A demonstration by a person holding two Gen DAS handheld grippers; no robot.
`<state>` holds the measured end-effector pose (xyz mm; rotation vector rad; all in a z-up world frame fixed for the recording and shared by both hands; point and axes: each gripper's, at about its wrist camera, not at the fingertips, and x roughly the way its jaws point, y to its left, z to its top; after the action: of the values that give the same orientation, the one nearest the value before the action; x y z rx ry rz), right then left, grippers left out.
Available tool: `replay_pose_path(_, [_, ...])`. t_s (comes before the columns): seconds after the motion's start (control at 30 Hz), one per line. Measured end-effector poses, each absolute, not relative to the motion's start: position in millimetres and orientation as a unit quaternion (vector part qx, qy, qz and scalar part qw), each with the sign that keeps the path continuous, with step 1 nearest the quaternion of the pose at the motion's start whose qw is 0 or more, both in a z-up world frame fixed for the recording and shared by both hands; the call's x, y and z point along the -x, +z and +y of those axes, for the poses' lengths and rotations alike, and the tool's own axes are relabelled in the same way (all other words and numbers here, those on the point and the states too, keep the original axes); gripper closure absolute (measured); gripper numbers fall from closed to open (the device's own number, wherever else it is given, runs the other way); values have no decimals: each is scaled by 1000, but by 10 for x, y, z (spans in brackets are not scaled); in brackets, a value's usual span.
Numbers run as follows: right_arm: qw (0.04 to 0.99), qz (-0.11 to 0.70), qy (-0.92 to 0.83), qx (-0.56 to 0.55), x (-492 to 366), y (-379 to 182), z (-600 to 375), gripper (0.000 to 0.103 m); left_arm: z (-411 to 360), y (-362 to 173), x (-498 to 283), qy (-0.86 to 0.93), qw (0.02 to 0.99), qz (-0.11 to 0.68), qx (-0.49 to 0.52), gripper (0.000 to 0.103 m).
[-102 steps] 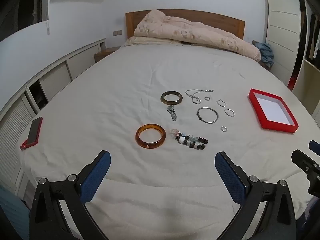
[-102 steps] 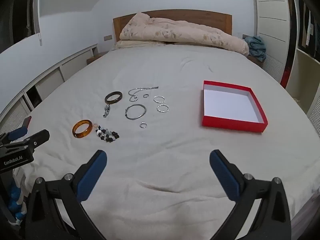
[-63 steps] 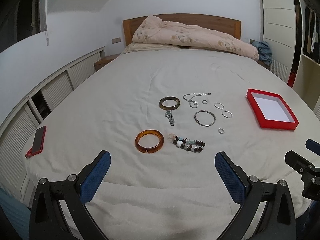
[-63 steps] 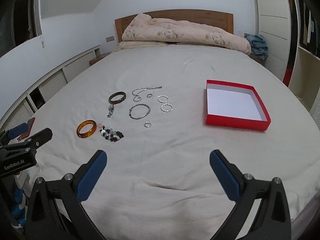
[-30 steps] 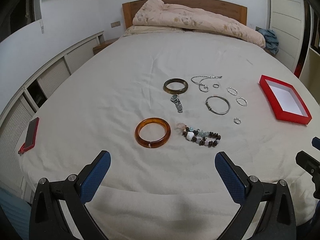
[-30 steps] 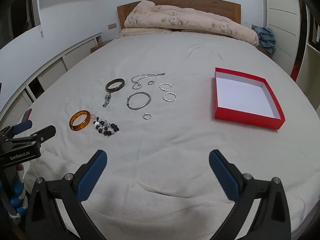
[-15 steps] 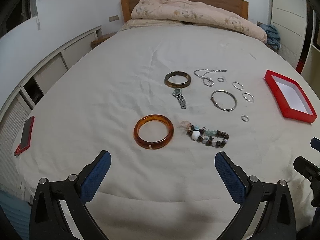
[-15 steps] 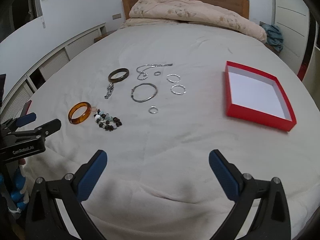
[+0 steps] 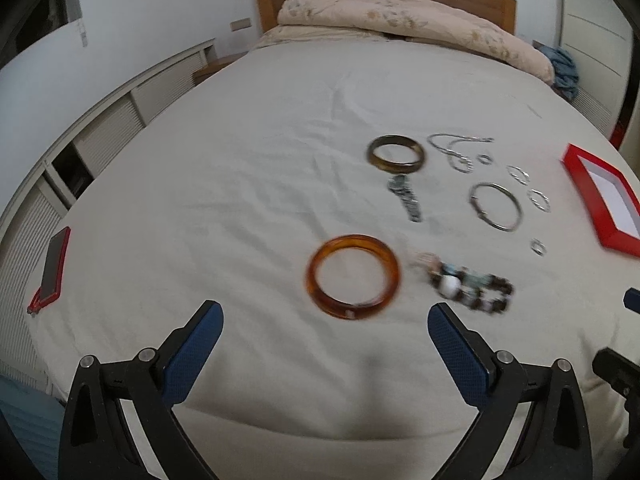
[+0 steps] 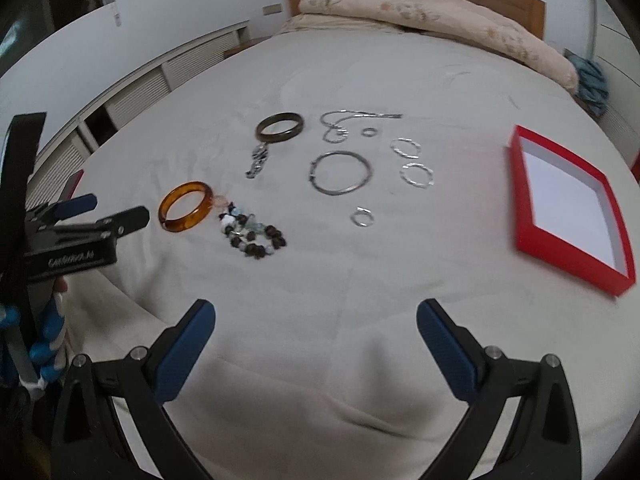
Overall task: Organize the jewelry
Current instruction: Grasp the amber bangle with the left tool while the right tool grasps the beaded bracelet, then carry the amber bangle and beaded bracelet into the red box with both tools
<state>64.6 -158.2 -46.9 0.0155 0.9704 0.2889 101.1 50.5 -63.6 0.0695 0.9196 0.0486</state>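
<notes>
Jewelry lies spread on the white bedsheet. An amber bangle (image 9: 353, 276) sits just ahead of my open, empty left gripper (image 9: 324, 330). Right of it lies a beaded bracelet (image 9: 468, 286). Farther off are a dark bangle (image 9: 396, 154), a small watch (image 9: 405, 197), a silver bangle (image 9: 496, 207), a chain (image 9: 456, 146) and several small rings. The open red box (image 10: 568, 204) stands at the right. My right gripper (image 10: 316, 326) is open and empty, well short of the silver bangle (image 10: 341, 173). The left gripper (image 10: 100, 210) shows beside the amber bangle (image 10: 185, 207).
A phone in a red case (image 9: 52, 266) lies near the bed's left edge. A bunched pink quilt (image 9: 400, 28) lies against the wooden headboard. White cabinets run along the left wall. A blue cloth (image 9: 564, 72) lies at the far right.
Both grippers have moved forward and lower toward the jewelry. The amber bangle is now close in front of the left gripper. Both stay open.
</notes>
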Motion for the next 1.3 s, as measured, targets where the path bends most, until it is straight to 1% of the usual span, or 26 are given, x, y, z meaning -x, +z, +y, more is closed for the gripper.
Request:
replay_pose_path(0.03, [873,466,146,-6,-678,-481,-1553,3,553,-645,-1041,25,894,446,-30,7])
replay_pose_path(0.07, [870,467,159,-6,-724,-495,-1504,6,617,-662,-1084,26,893,448,-25,9])
replay_pose_path(0.13, [864,471,180,-4,-802,-527,-1415,20,693,-692,-1159,23,891,454,-12,10])
replay_pose_path(0.2, [853,481,205,-6,-909,-588,-1307,56,749,-734,-1240,17,887,461,0,12])
replay_pose_path(0.23, [848,485,215,-5,-956,-622,-1256,61,756,-754,-1273,14,886,464,3,14])
replay_pose_path(0.3, [839,490,237,2,-1059,-681,-1142,61,762,-816,-1351,10,881,474,4,19])
replay_pose_path(0.37, [836,487,254,12,-1149,-717,-1028,61,765,-884,-1415,5,874,486,8,26])
replay_pose_path(0.5, [831,483,273,32,-1313,-775,-865,61,789,-1024,-1521,3,861,508,20,32])
replay_pose_path(0.57, [829,480,283,48,-1368,-800,-779,61,793,-1088,-1546,-1,854,520,24,41])
replay_pose_path(0.8, [817,488,296,85,-1494,-993,-611,61,763,-1190,-1582,-6,845,535,14,52])
replay_pose_path(0.87, [814,491,294,95,-1506,-1064,-591,61,753,-1189,-1581,-9,845,534,12,64])
replay_pose_path(0.9, [814,491,295,95,-1507,-1078,-595,61,752,-1187,-1577,-11,846,533,12,68])
replay_pose_path(0.93, [814,492,296,91,-1513,-1082,-609,63,755,-1185,-1572,-12,846,533,12,78])
replay_pose_path(0.97, [814,494,294,85,-1525,-1076,-633,72,755,-1180,-1571,-16,846,533,13,87])
replay_pose_path(1.0, [813,497,293,78,-1539,-1071,-665,85,756,-1171,-1566,-18,847,532,13,89])
replay_pose_path(1.03, [812,501,291,67,-1563,-1070,-704,87,754,-1154,-1548,-19,848,529,12,93])
replay_pose_path(1.07, [812,504,290,58,-1595,-1076,-734,89,750,-1140,-1532,-19,849,528,11,93])
replay_pose_path(1.3, [826,494,271,-5,-1372,-809,-1114,90,653,-914,-1393,-16,859,512,8,93])
